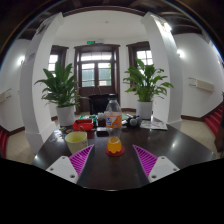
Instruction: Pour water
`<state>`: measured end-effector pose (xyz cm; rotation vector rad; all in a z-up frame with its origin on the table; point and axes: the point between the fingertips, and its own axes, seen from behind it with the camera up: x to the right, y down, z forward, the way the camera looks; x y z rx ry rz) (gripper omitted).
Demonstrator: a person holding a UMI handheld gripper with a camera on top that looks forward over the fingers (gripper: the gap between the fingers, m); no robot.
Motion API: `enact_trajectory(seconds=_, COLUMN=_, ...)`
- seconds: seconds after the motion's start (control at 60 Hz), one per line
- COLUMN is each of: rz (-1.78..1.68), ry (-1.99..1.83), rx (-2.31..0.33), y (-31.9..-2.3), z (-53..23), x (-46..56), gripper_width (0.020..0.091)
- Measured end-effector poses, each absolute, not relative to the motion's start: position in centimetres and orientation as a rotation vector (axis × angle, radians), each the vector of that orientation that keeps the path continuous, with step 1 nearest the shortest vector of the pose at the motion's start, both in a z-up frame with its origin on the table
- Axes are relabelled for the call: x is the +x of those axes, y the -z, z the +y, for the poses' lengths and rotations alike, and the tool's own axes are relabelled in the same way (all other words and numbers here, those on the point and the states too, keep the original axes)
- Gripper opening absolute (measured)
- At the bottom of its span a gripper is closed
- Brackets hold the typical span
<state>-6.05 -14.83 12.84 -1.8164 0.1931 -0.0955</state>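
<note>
A dark round table (pixel 110 165) in a bright hall carries the makings of a pour that, by the look of things, has not begun. The gripper (pixel 113 159) hangs over the table's near edge with its two fingers spread apart and holding nothing, their magenta pads (pixel 81 158) angled inward.

From the left: a yellow-green cup (pixel 76 141) sits toward the table's left side, just beyond the left finger, with a red container (pixel 84 126) behind it nearer the far edge. At the middle, a clear plastic bottle with a red label band (pixel 113 112) stands upright, and in front of it a small glass holding something orange (pixel 115 146) rests between the fingers, with a gap on each side. To the right, a cluster of small items (pixel 140 122), too small to name, lies along the far right edge.

The bottle appears untouched; grasping, lifting and tipping it all seem left to do. The glass stands directly in the line to the bottle and would likely need skirting. Beyond the table, two leafy potted plants (pixel 60 90) flank a dark wooden door (pixel 97 72).
</note>
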Motion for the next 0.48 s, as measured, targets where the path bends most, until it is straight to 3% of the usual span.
enact_trajectory(seconds=0.217, rz=0.126, ry=0.021, rx=-1.775, y=-16.8, z=-19.0, x=-8.8, gripper_width=0.0749)
enact_trajectory(seconds=0.483, rz=0.062, ry=0.045, rx=-1.738, y=-19.5, z=-21.4, x=-10.0, gripper_width=0.0748)
